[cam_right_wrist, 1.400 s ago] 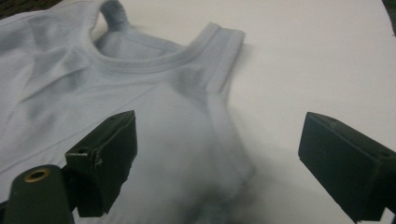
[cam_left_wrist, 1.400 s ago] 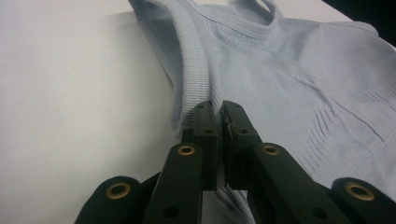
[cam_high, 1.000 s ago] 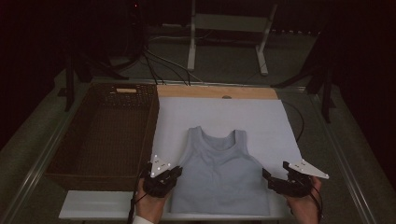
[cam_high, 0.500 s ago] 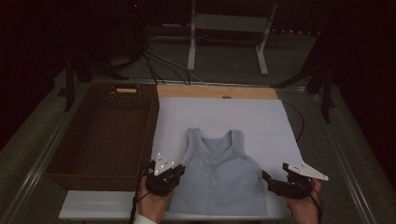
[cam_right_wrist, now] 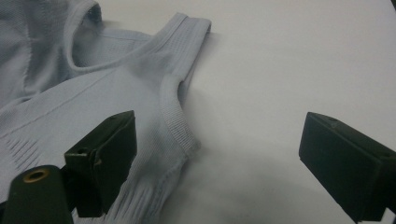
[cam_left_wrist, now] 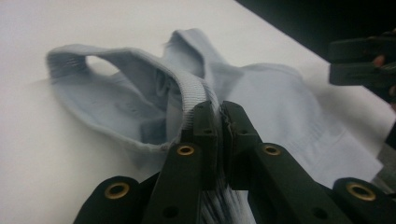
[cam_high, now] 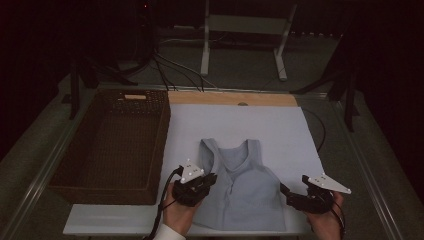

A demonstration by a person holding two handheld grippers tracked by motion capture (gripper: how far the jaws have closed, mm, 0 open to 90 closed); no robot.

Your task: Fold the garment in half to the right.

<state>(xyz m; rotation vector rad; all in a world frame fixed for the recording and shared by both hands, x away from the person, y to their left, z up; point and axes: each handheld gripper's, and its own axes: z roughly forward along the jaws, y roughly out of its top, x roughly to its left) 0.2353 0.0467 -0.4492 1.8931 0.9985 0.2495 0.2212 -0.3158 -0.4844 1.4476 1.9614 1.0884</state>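
A light blue tank top (cam_high: pixel 242 187) lies flat on the white board (cam_high: pixel 240 120), straps pointing away from me. My left gripper (cam_high: pixel 209 180) is shut on the ribbed edge of its left armhole (cam_left_wrist: pixel 201 95), which is pulled up into a ridge between the closed jaws (cam_left_wrist: pixel 218 114). My right gripper (cam_high: pixel 286 192) stands open at the top's right side. In the right gripper view (cam_right_wrist: pixel 224 154) one jaw hovers over the fabric by the right armhole (cam_right_wrist: pixel 175 116) and the other over bare board. The right gripper (cam_left_wrist: pixel 362 65) also appears far off in the left gripper view.
An empty brown wicker basket (cam_high: pixel 110 145) stands left of the board, close to my left hand. A wooden strip (cam_high: pixel 230 98) runs along the board's far edge. Cables (cam_high: pixel 170 70) and a metal stand (cam_high: pixel 245 30) lie beyond the table.
My left gripper has edged right and inward, bunching the top's left armhole. The right gripper has barely moved and stays open.
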